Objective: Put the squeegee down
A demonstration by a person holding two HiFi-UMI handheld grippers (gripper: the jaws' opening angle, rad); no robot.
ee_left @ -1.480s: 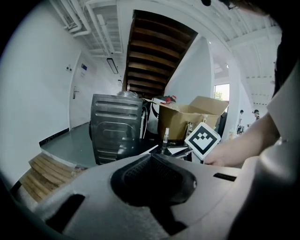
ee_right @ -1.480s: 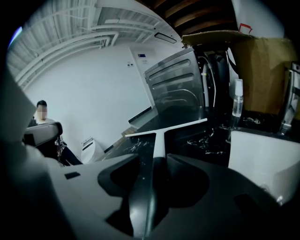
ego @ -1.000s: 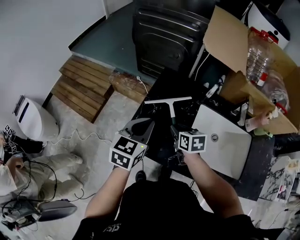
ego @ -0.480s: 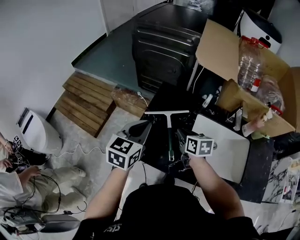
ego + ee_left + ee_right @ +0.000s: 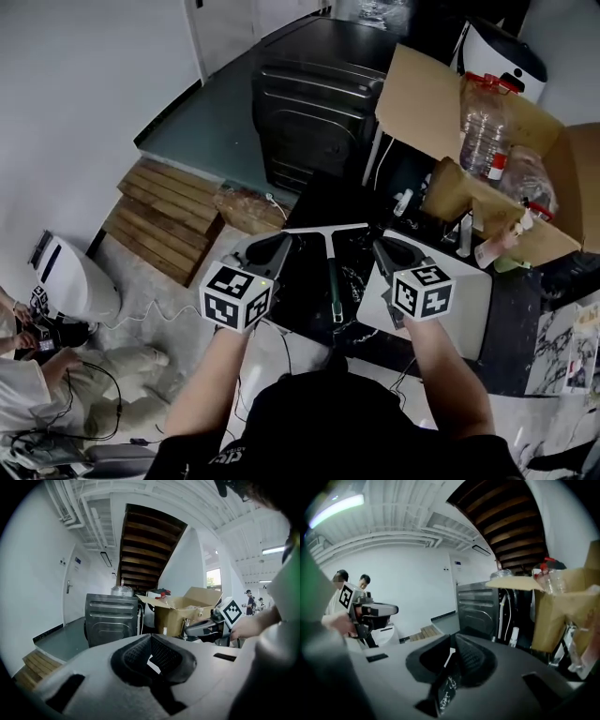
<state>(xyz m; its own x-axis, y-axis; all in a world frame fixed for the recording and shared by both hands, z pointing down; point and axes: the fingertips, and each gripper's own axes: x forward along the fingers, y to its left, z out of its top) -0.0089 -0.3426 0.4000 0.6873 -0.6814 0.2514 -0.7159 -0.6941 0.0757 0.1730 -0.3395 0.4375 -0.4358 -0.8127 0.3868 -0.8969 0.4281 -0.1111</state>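
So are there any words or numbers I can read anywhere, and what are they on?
No words or numbers can be read.
Left marker cube and right marker cube: only square patterns, no letters.
Bottle label: too blurred.
Blue wall sign: too small.
Shirt print: too small.

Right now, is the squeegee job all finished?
Done: the squeegee lies flat on the black countertop, and nothing touches it. In hand: nothing. The right tongs have just been closing with nothing between them, and the left tongs are empty too, both clear of the squeegee. Left to do: nothing that I can see.
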